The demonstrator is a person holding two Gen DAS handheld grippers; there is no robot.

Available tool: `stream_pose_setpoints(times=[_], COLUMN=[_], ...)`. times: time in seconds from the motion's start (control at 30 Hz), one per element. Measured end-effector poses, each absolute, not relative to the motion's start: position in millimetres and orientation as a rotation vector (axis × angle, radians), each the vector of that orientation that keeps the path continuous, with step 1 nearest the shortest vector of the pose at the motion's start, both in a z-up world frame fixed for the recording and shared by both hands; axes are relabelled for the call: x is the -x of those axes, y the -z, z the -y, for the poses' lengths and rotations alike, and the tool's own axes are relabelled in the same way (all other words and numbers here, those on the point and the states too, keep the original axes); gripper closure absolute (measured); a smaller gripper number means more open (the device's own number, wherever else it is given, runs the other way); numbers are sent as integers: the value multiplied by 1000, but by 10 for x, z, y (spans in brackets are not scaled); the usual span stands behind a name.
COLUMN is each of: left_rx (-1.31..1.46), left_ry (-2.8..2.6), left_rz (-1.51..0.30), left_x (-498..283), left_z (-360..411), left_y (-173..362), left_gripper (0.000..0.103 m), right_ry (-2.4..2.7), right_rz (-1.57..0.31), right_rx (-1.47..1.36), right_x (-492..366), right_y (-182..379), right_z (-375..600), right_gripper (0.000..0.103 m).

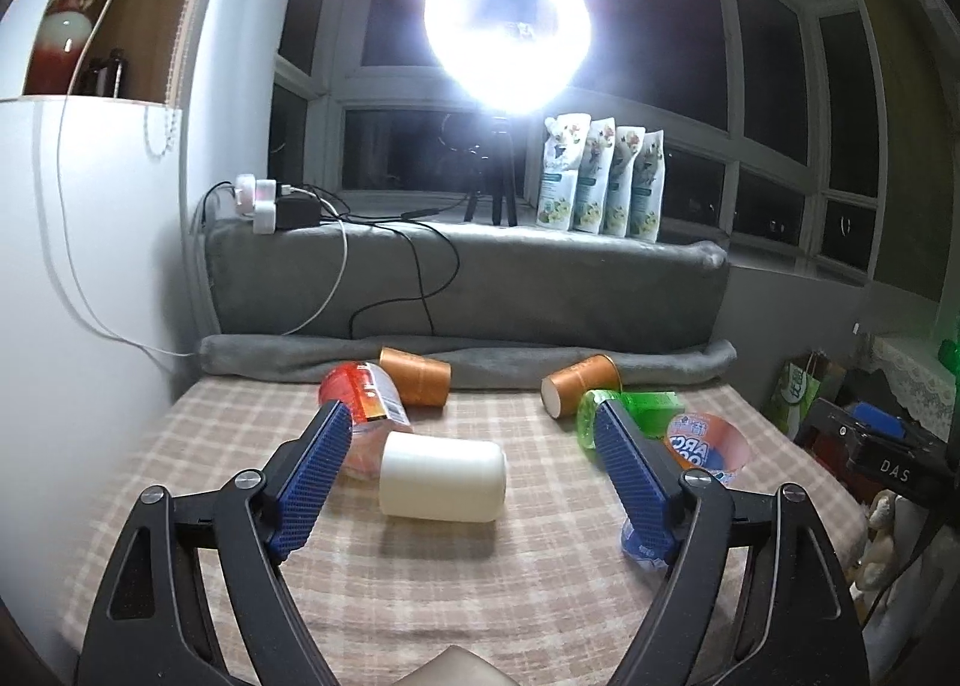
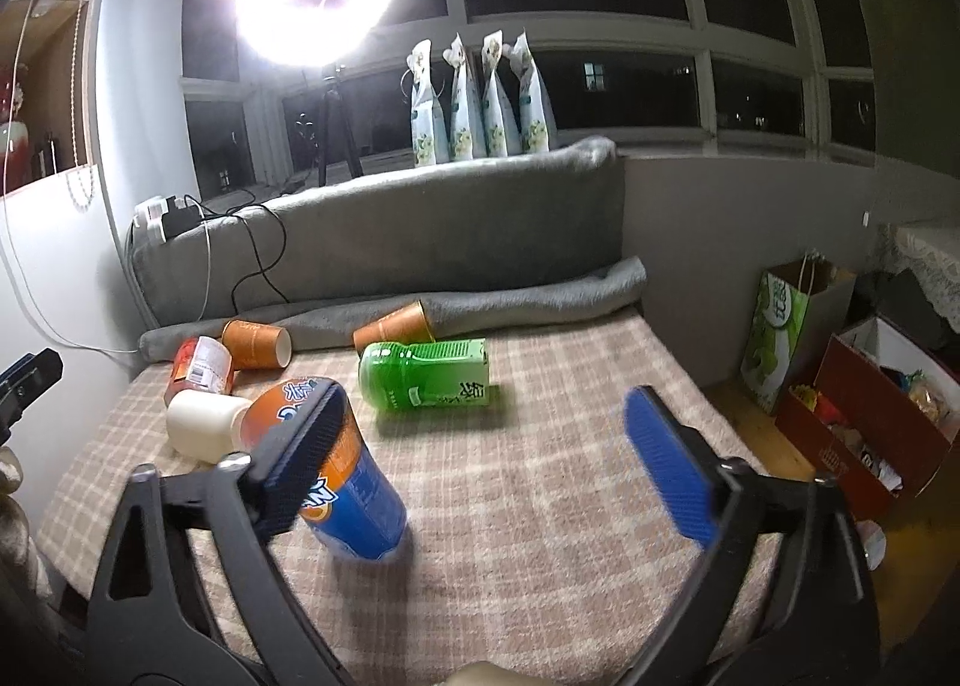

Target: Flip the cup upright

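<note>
Tongs gape on both sides above a checked cloth (image 2: 540, 476), neither gripping anything. The right gripper (image 2: 480, 446) stands wide apart, its left pad touching or just in front of the blue-and-orange cup (image 2: 354, 500), which stands on the cloth, mouth up and leaning a little, near the front left of that view. In the left wrist view the same cup (image 1: 711, 443) sits just behind the right pad, partly hidden.

The left gripper (image 1: 474, 482) is likewise spread, a white cup (image 1: 443, 475) lying on its side between the pads but clear of both. Behind the left pad lies a red-labelled bottle (image 1: 366, 398), also on its side. A green bottle (image 2: 426, 374) lies flat farther back, toward the middle of the cloth. Two orange paper cups (image 1: 417, 383) (image 1: 576, 386) rest on their sides at the far edge, against a rolled grey blanket (image 2: 540, 290).

Beyond, a ring light (image 1: 507, 23) on a tripod glares from the sill beside four standing pouches (image 1: 603, 185), dark window panes behind. A paper bag (image 2: 780, 338) and a red box (image 2: 870, 404) stand on the floor to the right.
</note>
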State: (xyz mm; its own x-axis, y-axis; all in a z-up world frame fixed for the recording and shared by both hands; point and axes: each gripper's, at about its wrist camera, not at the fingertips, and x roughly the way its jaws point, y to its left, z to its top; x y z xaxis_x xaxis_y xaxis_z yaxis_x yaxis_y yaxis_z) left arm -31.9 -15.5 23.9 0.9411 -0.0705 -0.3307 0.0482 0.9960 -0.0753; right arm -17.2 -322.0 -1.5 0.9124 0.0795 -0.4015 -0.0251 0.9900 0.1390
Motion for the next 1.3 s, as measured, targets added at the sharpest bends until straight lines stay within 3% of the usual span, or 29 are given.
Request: stream_pose_setpoints(times=[0.23, 0.33, 1.3], left_rx=[70, 62, 21], left_ry=[44, 32, 17], left_rz=[-335, -323, -321], left_x=[331, 337, 332], left_z=[140, 148, 165], left_y=[-226, -236, -208], left_gripper=[19, 13, 12], right_ry=[-39, -38, -35], right_rz=[-361, -347, -330], right_rx=[-75, -62, -65], right_x=[235, 253, 257], right_y=[-30, -49, -62], right_z=[3109, 3079, 3067], right_gripper=[0, 0, 0])
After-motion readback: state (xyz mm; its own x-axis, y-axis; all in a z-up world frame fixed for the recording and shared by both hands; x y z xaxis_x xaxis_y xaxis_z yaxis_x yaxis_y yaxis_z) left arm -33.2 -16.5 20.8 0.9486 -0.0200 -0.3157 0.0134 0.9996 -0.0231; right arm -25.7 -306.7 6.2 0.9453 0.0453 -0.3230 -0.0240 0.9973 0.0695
